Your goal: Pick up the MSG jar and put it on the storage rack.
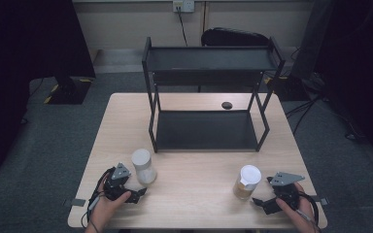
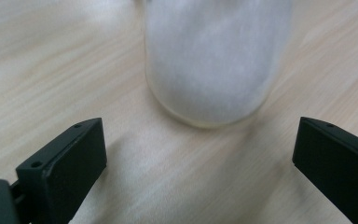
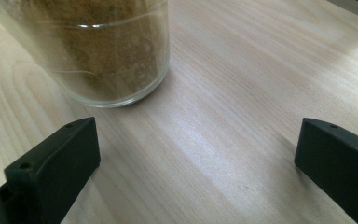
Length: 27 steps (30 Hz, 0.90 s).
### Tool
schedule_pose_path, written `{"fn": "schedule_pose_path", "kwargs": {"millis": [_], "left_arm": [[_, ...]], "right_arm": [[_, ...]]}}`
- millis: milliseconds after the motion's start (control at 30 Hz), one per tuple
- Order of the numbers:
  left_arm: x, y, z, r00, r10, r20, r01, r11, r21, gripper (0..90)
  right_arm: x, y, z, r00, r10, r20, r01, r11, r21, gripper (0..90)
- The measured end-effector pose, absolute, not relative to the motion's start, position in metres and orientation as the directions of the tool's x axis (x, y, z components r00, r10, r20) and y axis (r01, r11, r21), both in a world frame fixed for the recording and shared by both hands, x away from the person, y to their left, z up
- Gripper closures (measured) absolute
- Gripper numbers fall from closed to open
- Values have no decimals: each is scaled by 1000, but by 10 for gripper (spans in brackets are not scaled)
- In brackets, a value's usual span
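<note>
High view: nothing is held yet. The white jar (image 1: 142, 166) stands near the worktop's (image 1: 199, 204) front-left corner, the brown jar (image 1: 246, 182) front-right. The left gripper (image 1: 137, 195) and right gripper (image 1: 258, 202) are held wide beside them; the rack (image 1: 204, 131) is bare.

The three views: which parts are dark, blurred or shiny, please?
High view: the room around the table is very dark, while the tabletop is evenly lit. Left gripper view: the white jar is out of focus and throws a soft shadow toward the camera. Right gripper view: the glass jar is slightly blurred, and a pale glare lies on the wood in front of it.
</note>
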<state>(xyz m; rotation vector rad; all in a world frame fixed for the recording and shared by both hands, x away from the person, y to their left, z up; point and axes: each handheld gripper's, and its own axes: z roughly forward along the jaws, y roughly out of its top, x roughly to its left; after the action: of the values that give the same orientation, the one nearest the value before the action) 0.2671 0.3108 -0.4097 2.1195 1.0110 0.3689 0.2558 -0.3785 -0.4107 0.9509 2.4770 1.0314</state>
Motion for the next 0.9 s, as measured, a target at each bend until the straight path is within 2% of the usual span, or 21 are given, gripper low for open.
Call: {"fn": "schedule_pose_path", "kwargs": {"millis": [700,900], "left_arm": [[276,310,-389,658,738,-152,505,-281,816,27],[279,311,-383,652,742,-156,489,-254,834,88]], "right_arm": [[256,-379,-411,-738,674,-16,463,524,714,0],[256,-379,-411,-738,674,-16,463,524,714,0]]}}
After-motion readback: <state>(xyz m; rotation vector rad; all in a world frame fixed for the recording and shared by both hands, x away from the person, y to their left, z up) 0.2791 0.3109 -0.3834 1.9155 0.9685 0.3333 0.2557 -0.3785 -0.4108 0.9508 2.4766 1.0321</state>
